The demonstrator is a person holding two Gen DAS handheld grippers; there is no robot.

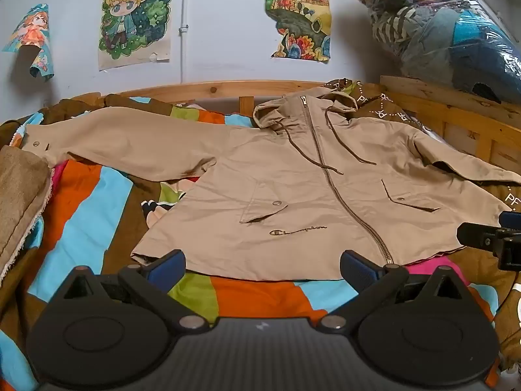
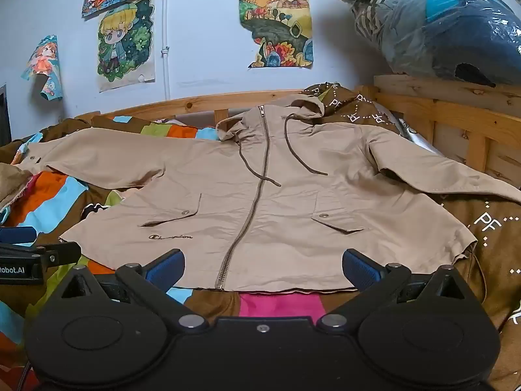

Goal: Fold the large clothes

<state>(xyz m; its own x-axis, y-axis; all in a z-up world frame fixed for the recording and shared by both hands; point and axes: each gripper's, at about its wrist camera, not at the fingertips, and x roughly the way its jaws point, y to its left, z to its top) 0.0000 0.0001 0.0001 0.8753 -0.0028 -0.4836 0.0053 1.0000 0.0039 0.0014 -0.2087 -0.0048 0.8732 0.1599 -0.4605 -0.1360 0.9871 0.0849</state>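
Both tools, left tool [image 1: 262, 268] and right tool [image 2: 262, 268], are hovering wide apart near the jacket [image 1: 293, 189] hem; pinching one sleeve cuff first would fold cleanly.

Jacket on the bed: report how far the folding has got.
Done: the jacket lies flat, zipped, with both sleeves spread out. In hand: nothing; the left gripper and right gripper hang open by the hem, gripping nothing. Left: every fold, sleeves and body alike.
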